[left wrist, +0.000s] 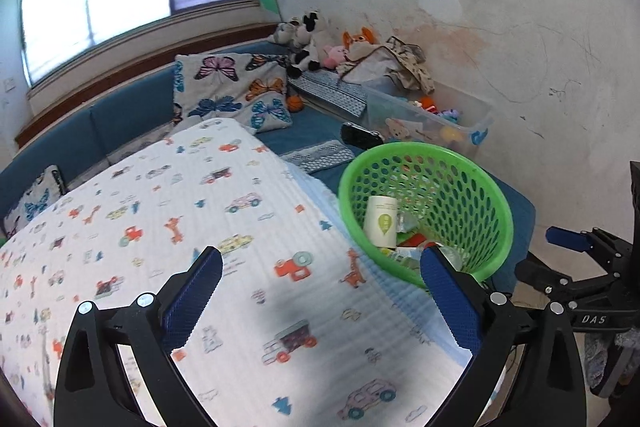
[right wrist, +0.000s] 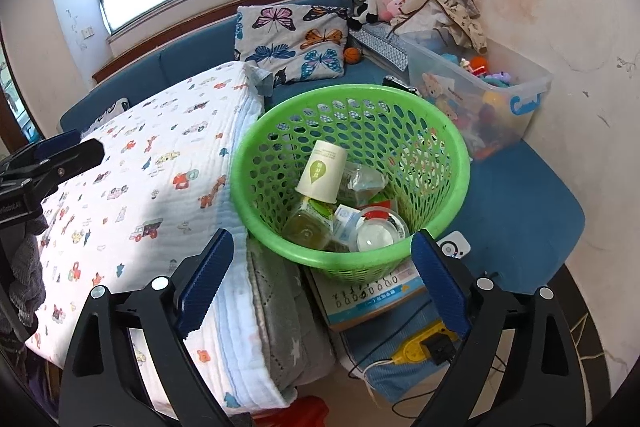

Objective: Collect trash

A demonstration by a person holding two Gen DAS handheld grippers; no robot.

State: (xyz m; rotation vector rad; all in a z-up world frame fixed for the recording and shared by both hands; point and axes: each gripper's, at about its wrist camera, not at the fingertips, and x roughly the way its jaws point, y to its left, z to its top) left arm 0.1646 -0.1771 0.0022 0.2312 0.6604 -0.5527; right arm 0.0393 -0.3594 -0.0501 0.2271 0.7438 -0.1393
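Green plastic basket [right wrist: 448, 151] sits just ahead of your right gripper [right wrist: 322, 251], its jaws apart and empty; paper cup [right wrist: 322, 173] and bottle [right wrist: 308, 223] inside. Your left gripper [left wrist: 322, 267], spread too, hangs over the quilt [left wrist: 180, 207].

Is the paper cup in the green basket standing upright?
No, the paper cup lies tilted on the other trash inside the green basket.
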